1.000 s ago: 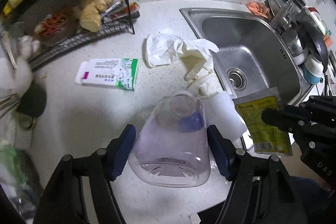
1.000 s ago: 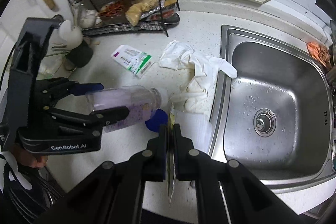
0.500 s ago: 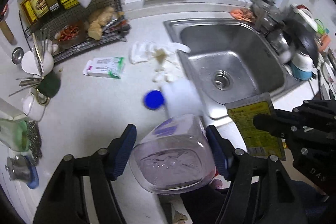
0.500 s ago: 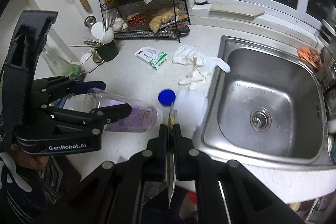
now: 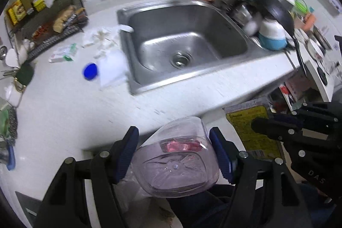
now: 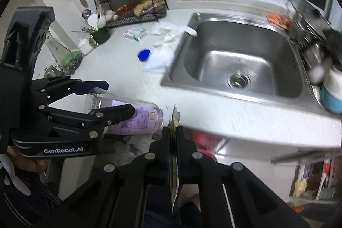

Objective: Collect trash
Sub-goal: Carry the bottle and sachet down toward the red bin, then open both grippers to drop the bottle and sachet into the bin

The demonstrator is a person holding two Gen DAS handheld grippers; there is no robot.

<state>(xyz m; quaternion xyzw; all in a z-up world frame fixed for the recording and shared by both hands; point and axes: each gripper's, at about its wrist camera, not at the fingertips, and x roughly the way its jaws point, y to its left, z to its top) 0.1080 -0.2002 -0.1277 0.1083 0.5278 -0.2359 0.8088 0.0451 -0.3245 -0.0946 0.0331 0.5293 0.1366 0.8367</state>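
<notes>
Off the counter [image 5: 64, 121] edge now: both tools, bottle [image 5: 177, 161] and packet [image 5: 252, 127].

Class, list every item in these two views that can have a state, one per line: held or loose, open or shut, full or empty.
Clear plastic bottle: uncapped, lying sideways, gripped by left gripper.
Yellow foil packet: pinched in right gripper.
Blue bottle cap: loose on white countertop.
Steel sink: no dishes inside.
</notes>
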